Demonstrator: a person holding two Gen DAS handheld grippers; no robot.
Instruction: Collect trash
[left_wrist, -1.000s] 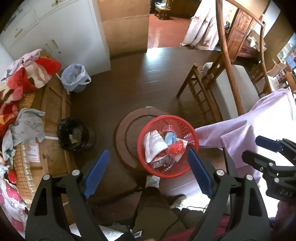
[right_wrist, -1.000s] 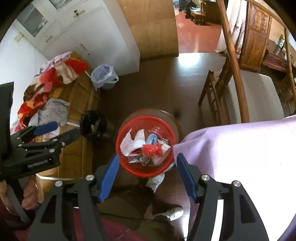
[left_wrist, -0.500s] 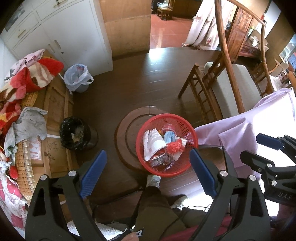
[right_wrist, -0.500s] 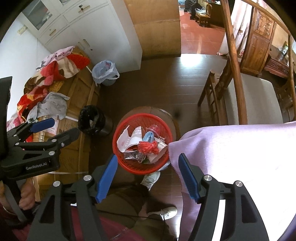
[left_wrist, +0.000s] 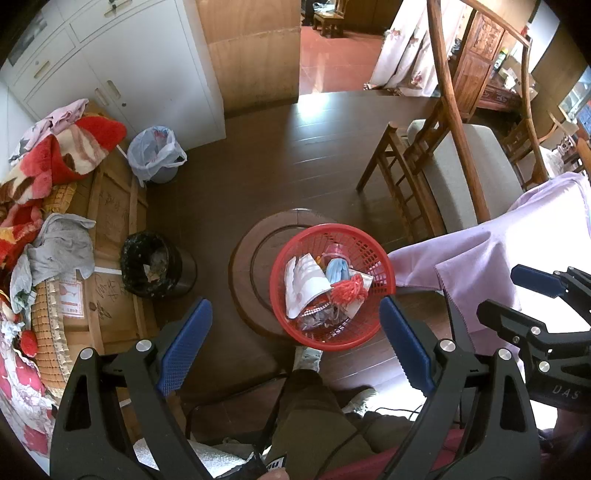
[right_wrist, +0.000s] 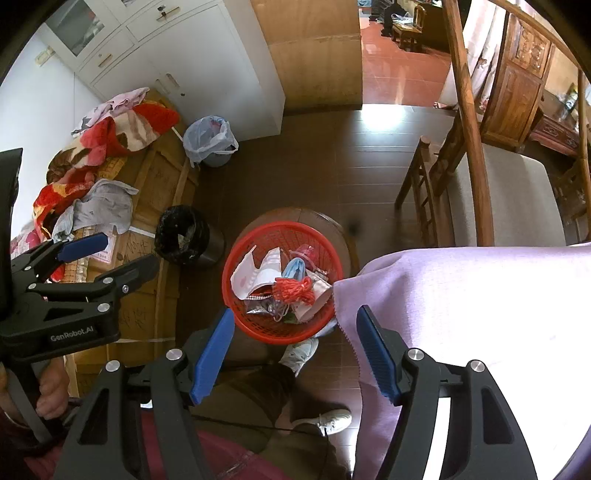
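Note:
A red plastic basket (left_wrist: 276, 291) (right_wrist: 228, 284) stands on a round wooden stool (left_wrist: 243, 266). It holds torn white paper (left_wrist: 306, 284), a blue face mask (left_wrist: 338, 269), a red yarn tassel (right_wrist: 293, 290) and foil wrappers. My left gripper (left_wrist: 295, 343) hangs high above the basket's near side, open, nothing between its blue pads. My right gripper (right_wrist: 295, 352) hovers over the same spot beside a lilac tablecloth (right_wrist: 461, 295), also open and holding nothing. Each gripper appears in the other's view: the right gripper (left_wrist: 502, 291) and the left gripper (right_wrist: 129, 251).
A black-lined bin (left_wrist: 151, 264) and a small bin with a pale plastic bag (left_wrist: 157, 155) stand left of the stool. Blankets and clothes (left_wrist: 48, 166) lie on a wooden crate. A wooden chair (left_wrist: 443, 177) stands at right. A person's leg and shoe (right_wrist: 303, 352) are below.

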